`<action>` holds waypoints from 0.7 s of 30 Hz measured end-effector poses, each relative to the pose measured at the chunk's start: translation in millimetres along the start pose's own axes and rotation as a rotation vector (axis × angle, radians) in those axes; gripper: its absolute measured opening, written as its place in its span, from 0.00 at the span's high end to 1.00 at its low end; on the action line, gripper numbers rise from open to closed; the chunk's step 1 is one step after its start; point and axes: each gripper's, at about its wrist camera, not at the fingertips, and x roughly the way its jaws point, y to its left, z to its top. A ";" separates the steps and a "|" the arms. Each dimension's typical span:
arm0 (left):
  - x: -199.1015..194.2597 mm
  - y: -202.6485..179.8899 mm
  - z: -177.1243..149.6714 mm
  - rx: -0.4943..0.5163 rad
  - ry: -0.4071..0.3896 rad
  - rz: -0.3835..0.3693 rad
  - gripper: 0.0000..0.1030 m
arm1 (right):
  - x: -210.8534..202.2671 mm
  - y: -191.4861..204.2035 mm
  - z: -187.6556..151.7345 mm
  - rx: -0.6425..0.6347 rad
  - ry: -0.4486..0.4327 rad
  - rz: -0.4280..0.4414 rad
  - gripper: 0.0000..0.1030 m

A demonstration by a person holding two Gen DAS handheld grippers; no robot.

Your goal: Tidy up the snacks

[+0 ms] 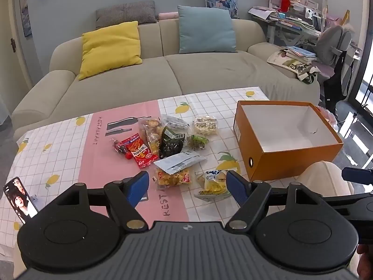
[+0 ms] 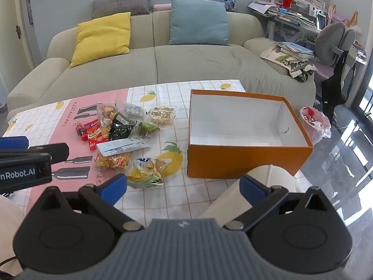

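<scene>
Sitting in a loose heap on the counter [image 1: 70, 144] are the snacks [image 1: 163, 140]: a red packet [image 1: 139, 151], a dark green bag [image 1: 171, 142], a silver pouch [image 1: 179, 162] lying over a bag of yellow puffs [image 1: 171, 178], and nearest us a blue-and-yellow packet [image 1: 213, 183] on its own. Just right of the heap stands the orange box [image 1: 291, 156], lid off, white inside, nothing in it. Left tongs [image 1: 187, 185] hang above the near edge of the counter, blue pads spread wide, gripping nothing, with the puffs and the blue-and-yellow packet showing between them. Right tongs [image 2: 183, 185] are likewise wide apart and holding nothing, poised near the box's front wall [image 2: 233, 163], the left tool poking into the right camera's view from the left. A phone [image 1: 19, 196] leans at the counter's left edge, screen lit. A lemon-print cloth with a pink strip covers the counter. Behind it runs a beige sofa [image 1: 163, 74] with a yellow cushion [image 1: 110, 46] and a blue cushion [image 1: 206, 30].
</scene>
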 end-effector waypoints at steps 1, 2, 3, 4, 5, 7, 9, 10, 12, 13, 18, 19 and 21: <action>0.0 0.0 0.0 -0.001 -0.001 -0.001 0.14 | 0.0 -0.4 0.6 0.001 0.001 0.001 0.03; 0.0 0.0 -0.1 0.001 -0.001 -0.002 0.14 | -0.1 -0.6 1.3 0.002 0.001 0.001 0.03; 0.0 -0.1 -0.2 0.003 0.000 -0.002 0.14 | -0.2 -0.9 1.9 0.002 0.001 0.002 0.03; 0.0 -0.1 -0.3 0.004 0.000 -0.003 0.14 | -0.7 -0.9 2.5 0.001 -0.001 0.001 0.03; 0.1 0.1 -0.5 0.006 0.002 -0.004 0.14 | -1.2 -0.8 3.0 0.000 -0.004 0.000 0.03; 4.4 3.0 -2.8 0.005 0.005 -0.003 0.14 | -3.2 -1.7 0.4 -0.002 -0.011 -0.002 0.03; 3.4 2.6 -4.5 0.004 0.005 0.000 0.14 | -1.2 0.6 -2.5 -0.004 -0.013 -0.004 0.03; 2.2 2.5 -3.2 0.004 0.007 0.000 0.14 | 1.5 0.9 -3.2 -0.004 -0.012 -0.005 0.03; 2.2 3.6 -1.7 0.003 0.011 -0.003 0.14 | 1.9 -0.6 -3.3 -0.002 -0.007 -0.003 0.03; 2.0 3.7 -1.2 0.002 0.012 -0.003 0.14 | 2.6 -0.9 -5.4 0.000 -0.007 -0.003 0.03; 2.0 2.7 -0.6 0.001 0.013 0.001 0.14 | 1.2 -0.9 -1.3 0.007 0.003 -0.006 0.03; 1.7 2.5 -0.2 0.001 0.014 0.001 0.14 | 0.6 -0.4 -1.5 0.005 0.000 -0.007 0.03; 1.7 2.3 0.0 0.002 0.015 0.001 0.14 | -0.2 -0.1 -1.4 0.003 0.000 -0.007 0.03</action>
